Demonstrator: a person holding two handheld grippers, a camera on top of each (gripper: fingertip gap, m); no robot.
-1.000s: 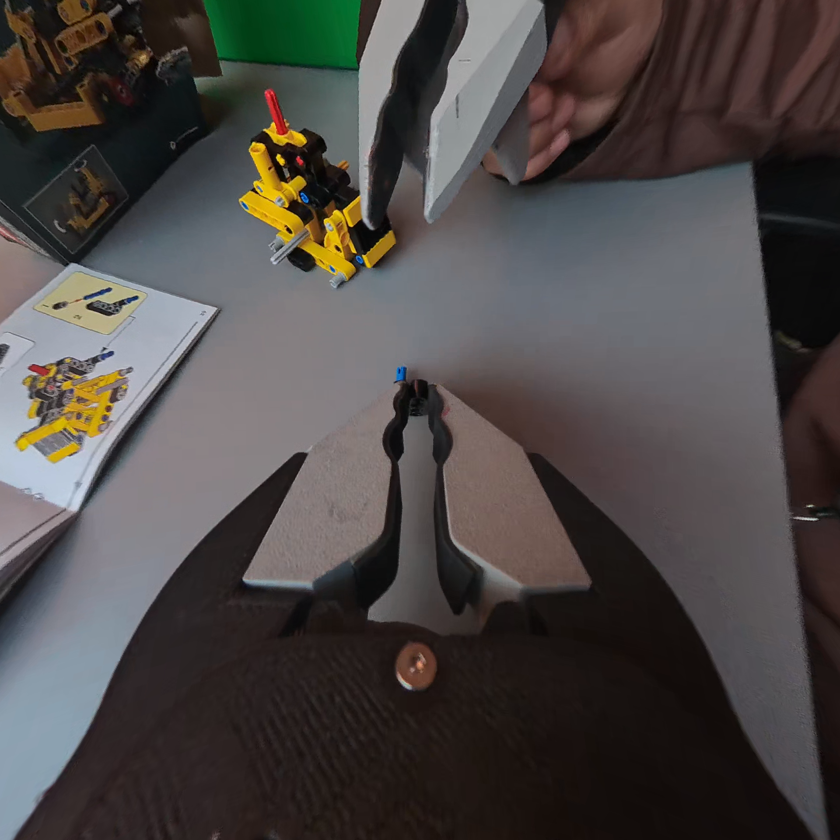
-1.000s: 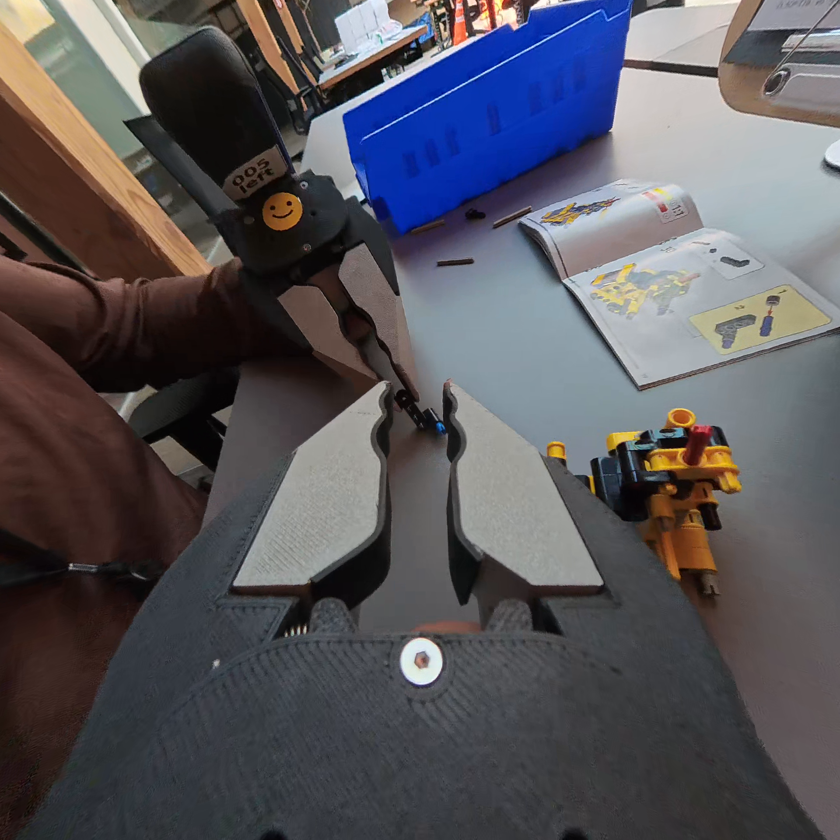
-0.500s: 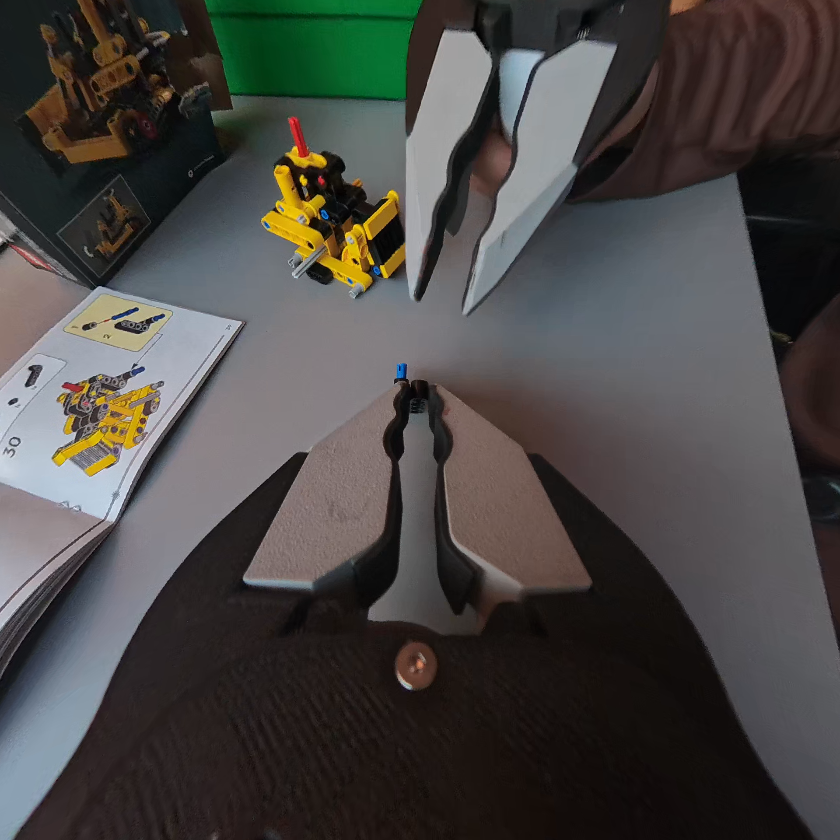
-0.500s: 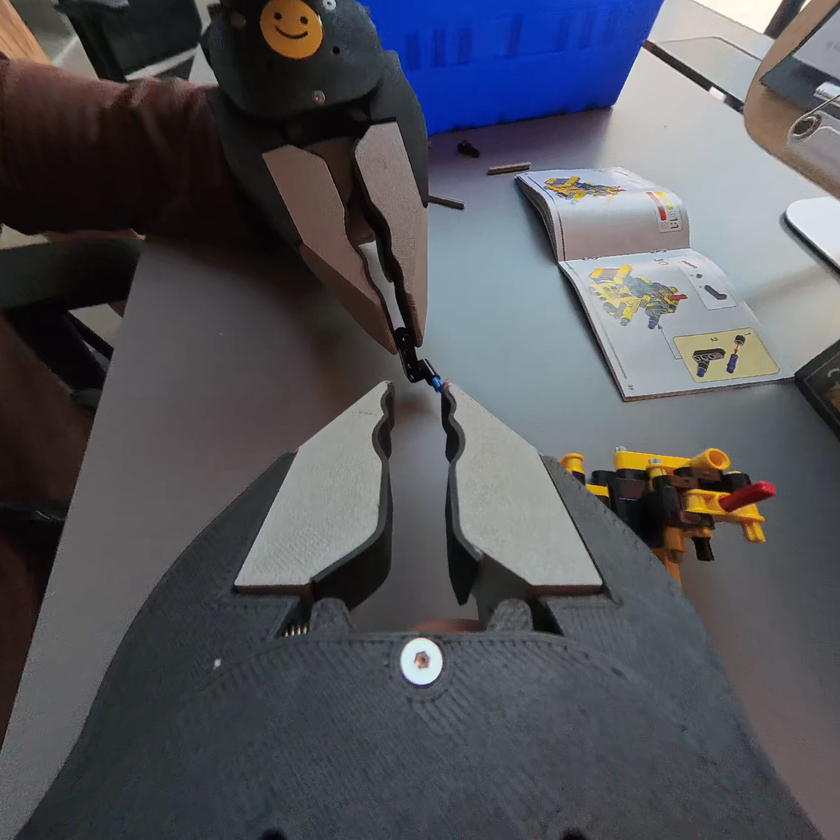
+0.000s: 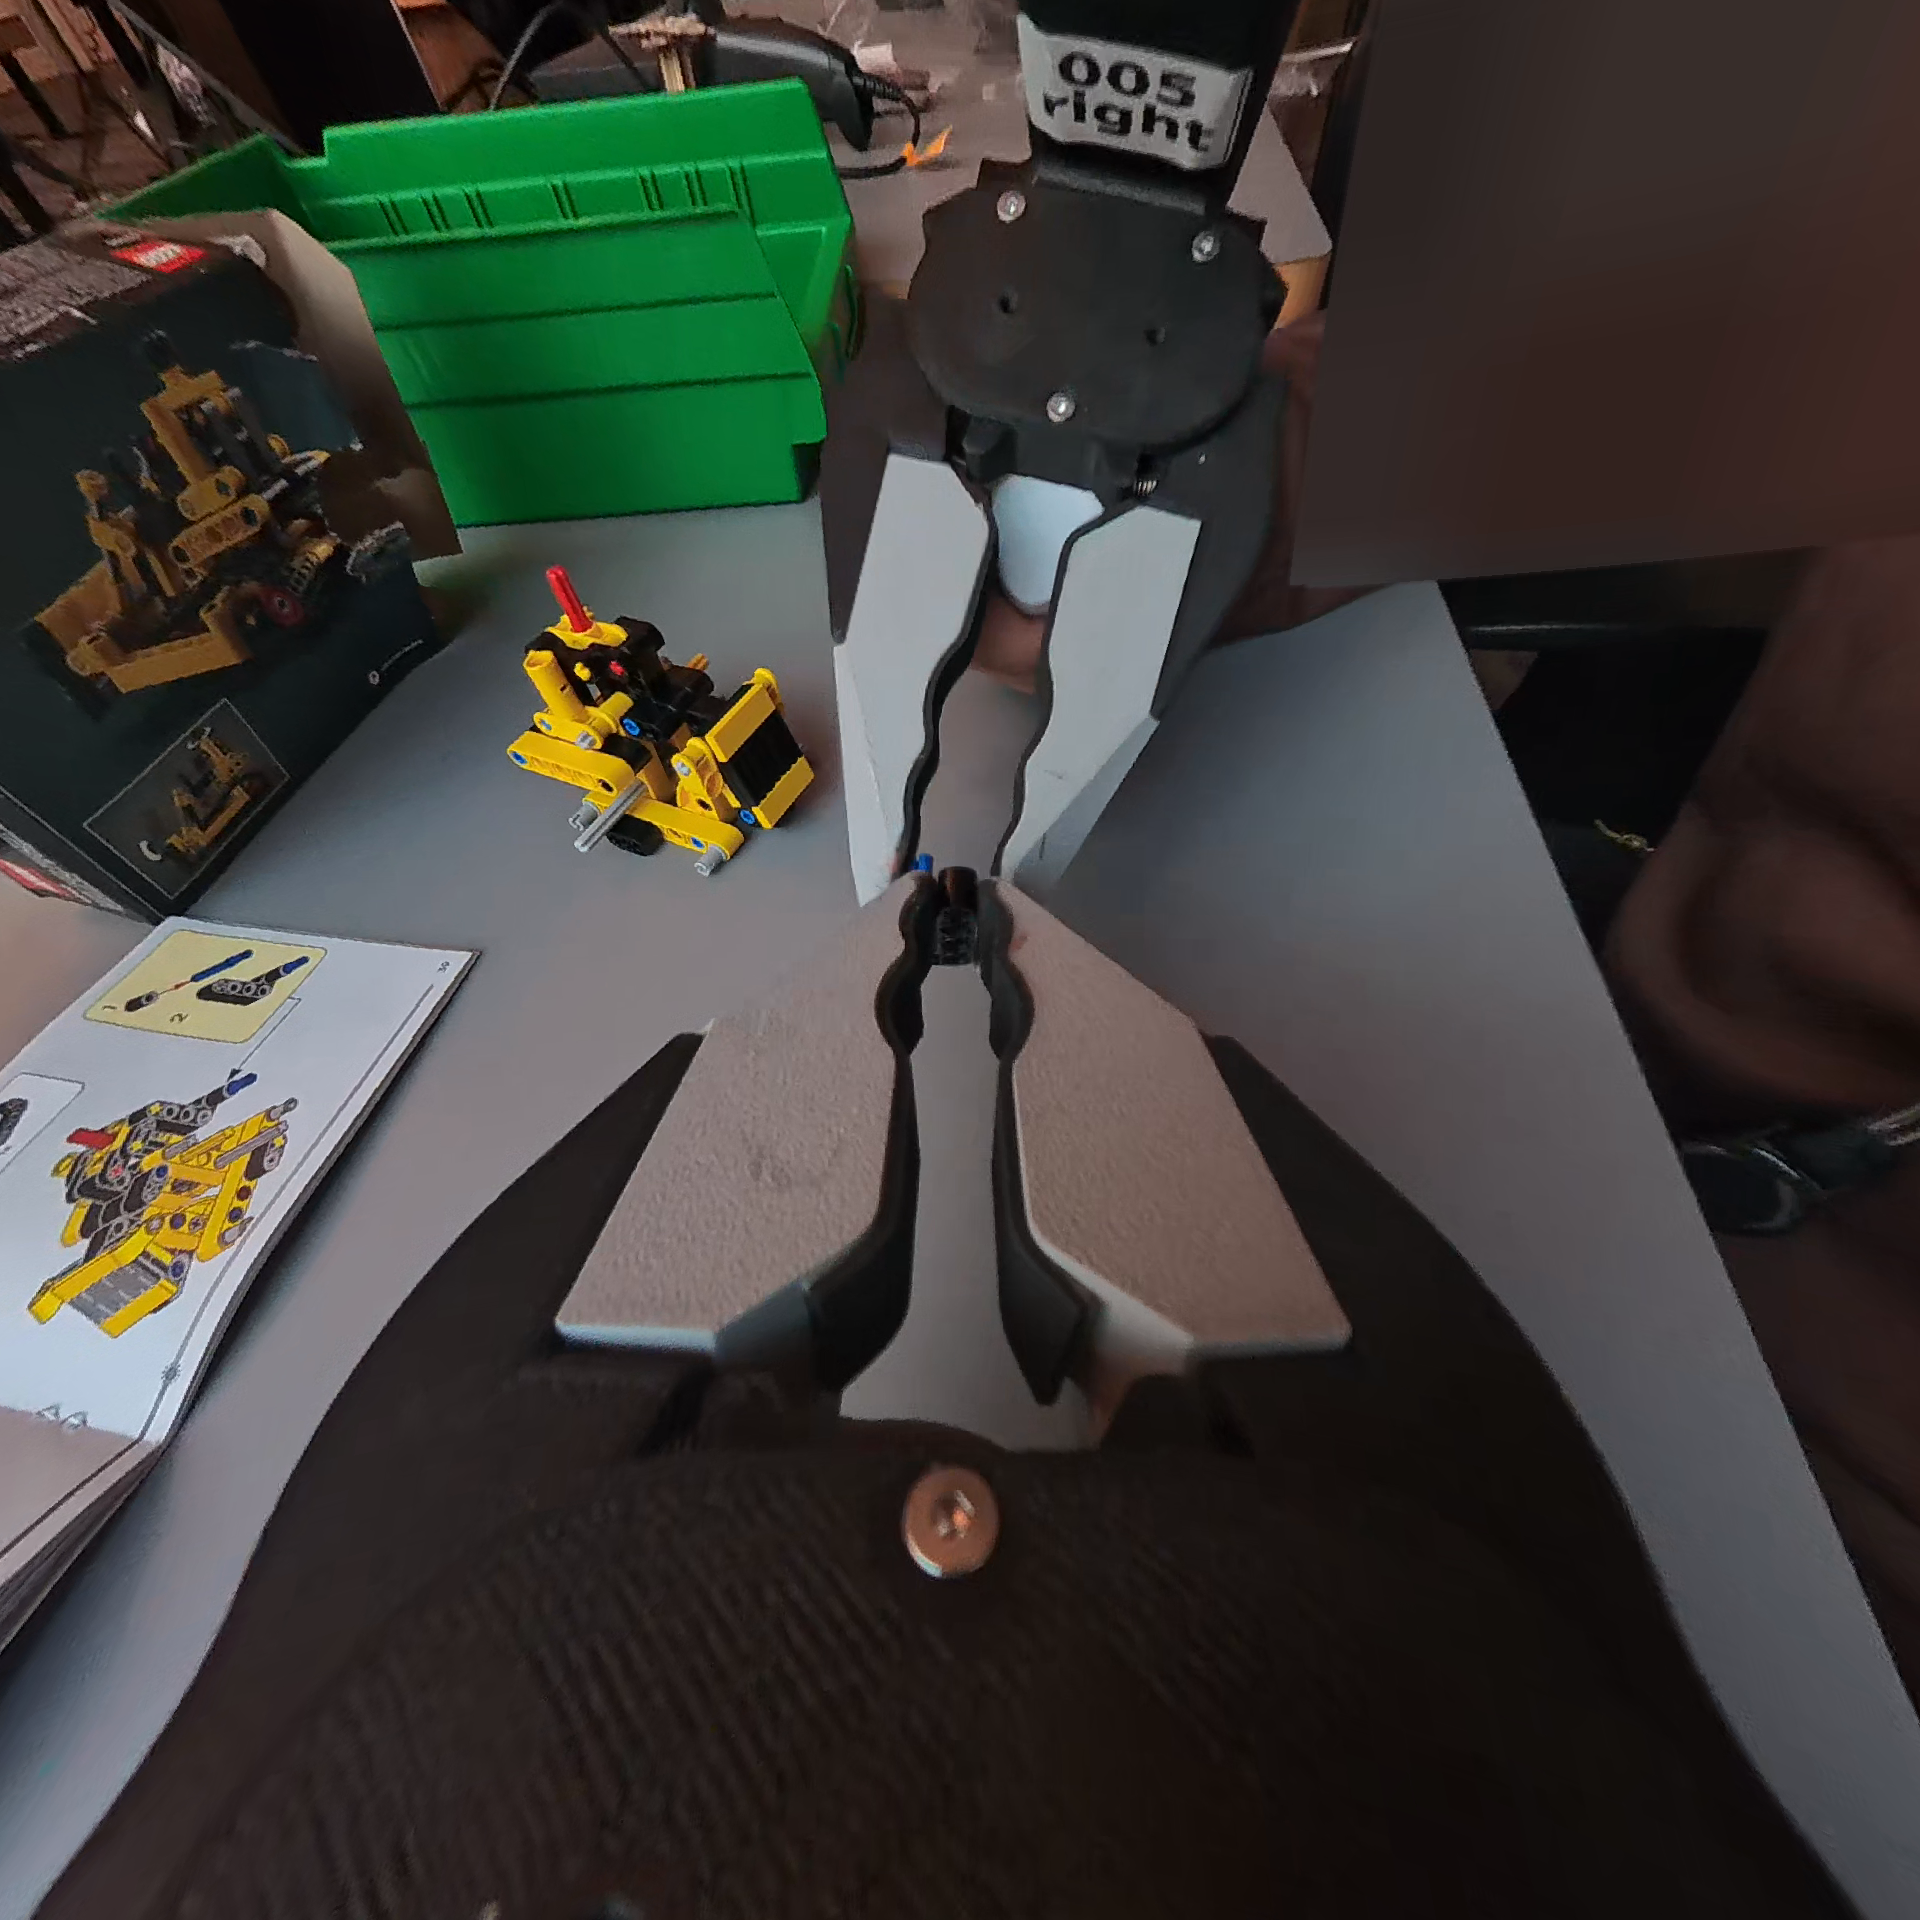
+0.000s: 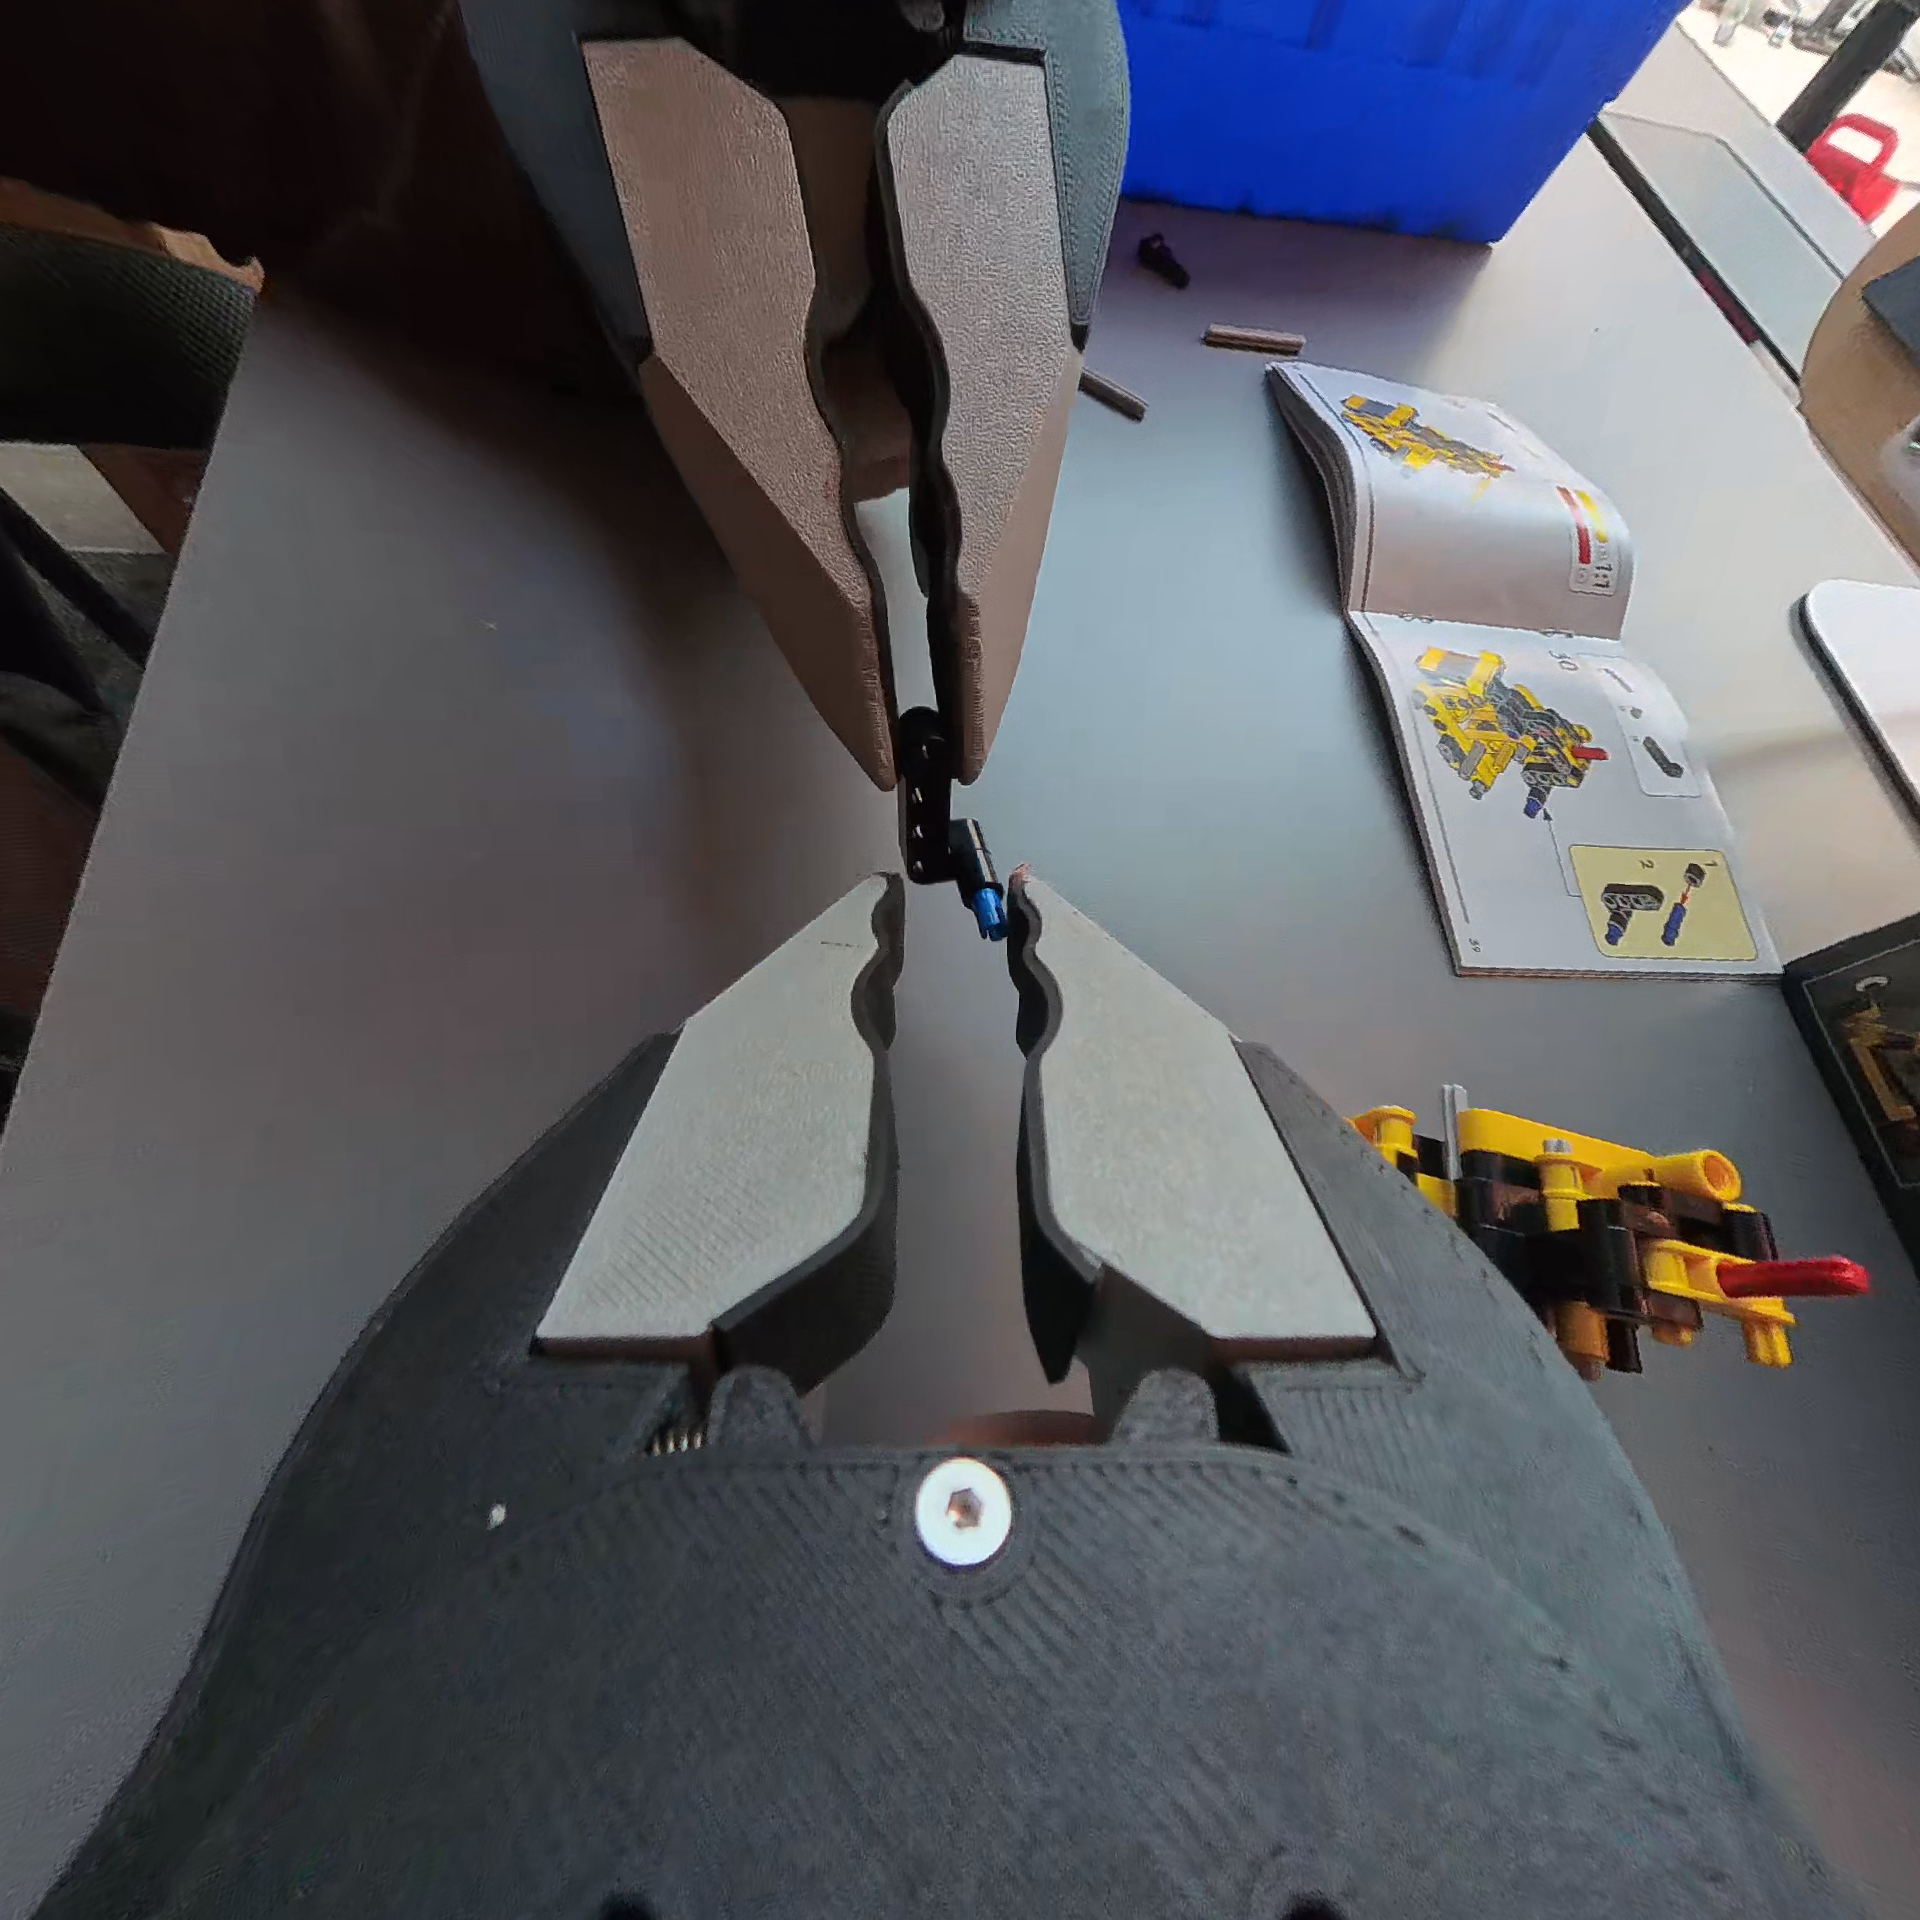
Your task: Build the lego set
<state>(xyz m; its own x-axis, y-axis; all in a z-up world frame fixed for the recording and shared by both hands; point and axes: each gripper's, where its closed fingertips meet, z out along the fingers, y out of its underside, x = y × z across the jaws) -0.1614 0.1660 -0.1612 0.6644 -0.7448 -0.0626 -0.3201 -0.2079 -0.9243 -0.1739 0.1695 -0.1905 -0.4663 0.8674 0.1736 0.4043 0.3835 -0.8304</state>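
My left gripper (image 5: 954,914) is shut on a small black beam (image 5: 954,925) that has a blue pin (image 5: 921,862) in its far end, held above the grey table (image 5: 1299,831). In the right wrist view the left gripper (image 6: 928,771) points down at me with the black beam (image 6: 928,821) sticking out and the blue pin (image 6: 987,909) pointing sideways. My right gripper (image 6: 956,891) is open, its tips on either side of the blue pin. It also shows in the left wrist view (image 5: 948,868), tip to tip with the left one. The yellow and black model (image 5: 665,758) stands on the table to the left.
An open instruction booklet (image 5: 208,1143) lies at the left, and also shows in the right wrist view (image 6: 1538,707). The set's box (image 5: 187,540) and a green bin (image 5: 603,312) stand behind the model (image 6: 1590,1236). A blue bin (image 6: 1351,94) and loose small parts (image 6: 1252,338) are at the far end. Only a small space, under 4 cm, lies between the two pairs of fingers.
The two grippers have come together tip to tip. The right gripper's open tips now flank the blue pin. The left gripper stays shut on the black beam.
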